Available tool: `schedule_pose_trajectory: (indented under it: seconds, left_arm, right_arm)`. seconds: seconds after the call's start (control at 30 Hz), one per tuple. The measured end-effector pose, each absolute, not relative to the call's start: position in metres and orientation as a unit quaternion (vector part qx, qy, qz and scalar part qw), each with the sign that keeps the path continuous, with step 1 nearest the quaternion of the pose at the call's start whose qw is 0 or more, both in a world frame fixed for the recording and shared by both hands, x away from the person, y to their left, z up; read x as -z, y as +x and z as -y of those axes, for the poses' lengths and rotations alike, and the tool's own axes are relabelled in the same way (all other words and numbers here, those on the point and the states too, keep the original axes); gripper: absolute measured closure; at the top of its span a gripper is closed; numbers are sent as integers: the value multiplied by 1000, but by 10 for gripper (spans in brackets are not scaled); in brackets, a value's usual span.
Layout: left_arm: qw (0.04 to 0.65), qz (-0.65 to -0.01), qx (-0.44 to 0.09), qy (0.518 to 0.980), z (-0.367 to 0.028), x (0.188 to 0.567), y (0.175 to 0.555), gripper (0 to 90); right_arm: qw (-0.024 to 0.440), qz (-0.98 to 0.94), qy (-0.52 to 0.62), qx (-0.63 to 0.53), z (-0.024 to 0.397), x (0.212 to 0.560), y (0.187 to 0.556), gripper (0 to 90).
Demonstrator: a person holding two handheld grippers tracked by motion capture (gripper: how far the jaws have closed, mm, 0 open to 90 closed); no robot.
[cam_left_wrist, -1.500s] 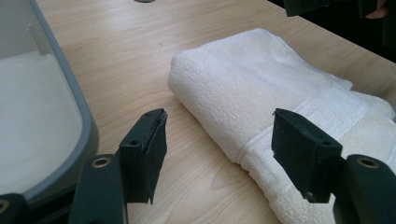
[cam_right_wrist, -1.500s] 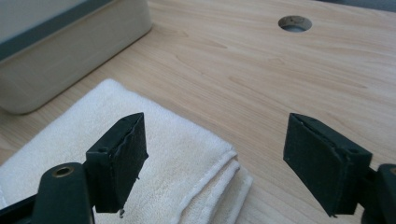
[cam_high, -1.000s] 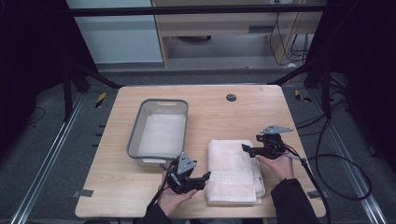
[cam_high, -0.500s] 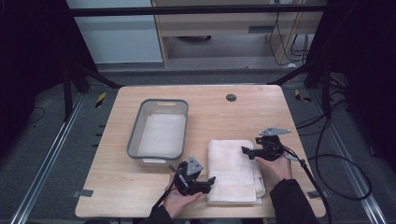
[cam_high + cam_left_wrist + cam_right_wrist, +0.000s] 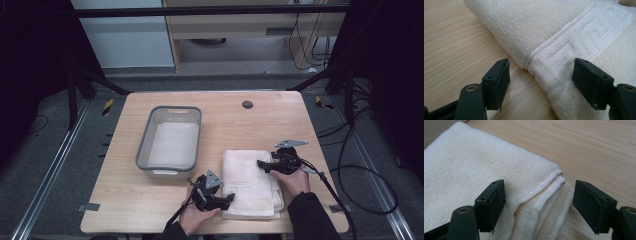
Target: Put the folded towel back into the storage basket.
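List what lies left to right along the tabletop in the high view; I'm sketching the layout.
grey basin → left tool → folded white towel → right tool

No readable text, labels, brands or numbers anywhere. The towel [image 5: 564,37] carries only a woven key-pattern border band, a raised ornament and not letters. The bin [image 5: 170,145], the tabletop [image 5: 125,200] and the black gripper pads show no print. The yellow-black striped tape on the floor [image 5: 107,106] is a hazard marking without words.
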State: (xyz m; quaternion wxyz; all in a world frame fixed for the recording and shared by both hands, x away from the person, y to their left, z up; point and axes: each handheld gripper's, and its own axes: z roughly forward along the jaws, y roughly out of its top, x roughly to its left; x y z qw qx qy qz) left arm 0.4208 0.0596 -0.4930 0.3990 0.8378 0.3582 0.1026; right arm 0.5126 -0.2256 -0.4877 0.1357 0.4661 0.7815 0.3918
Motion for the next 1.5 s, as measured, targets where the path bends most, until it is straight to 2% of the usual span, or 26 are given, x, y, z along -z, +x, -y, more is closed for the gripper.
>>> schedule_pose_trajectory:
  seconds: [0.43, 0.63, 0.8, 0.9, 1.2, 1.5]
  left_arm:
    - [401, -362, -89, 837, -57, 497, 423, 261]
    - [401, -364, -68, 838, -54, 501, 427, 266]
    - [398, -358, -74, 842, -52, 502, 427, 269]
    - [395, -358, -65, 844, -51, 500, 426, 315]
    - [386, -363, -35, 847, -48, 496, 425, 533]
    - [381, -361, -45, 850, -42, 493, 420, 650]
  right_arm:
    - [112, -777, 485, -386, 225, 496, 515, 293]
    - [107, -777, 485, -387, 223, 496, 515, 351]
    - [97, -776, 486, -390, 224, 497, 516, 388]
    - [91, -775, 487, -392, 223, 497, 516, 423]
    - [58, -771, 494, -398, 224, 495, 517, 532]
    - [45, -766, 501, -401, 223, 494, 517, 624]
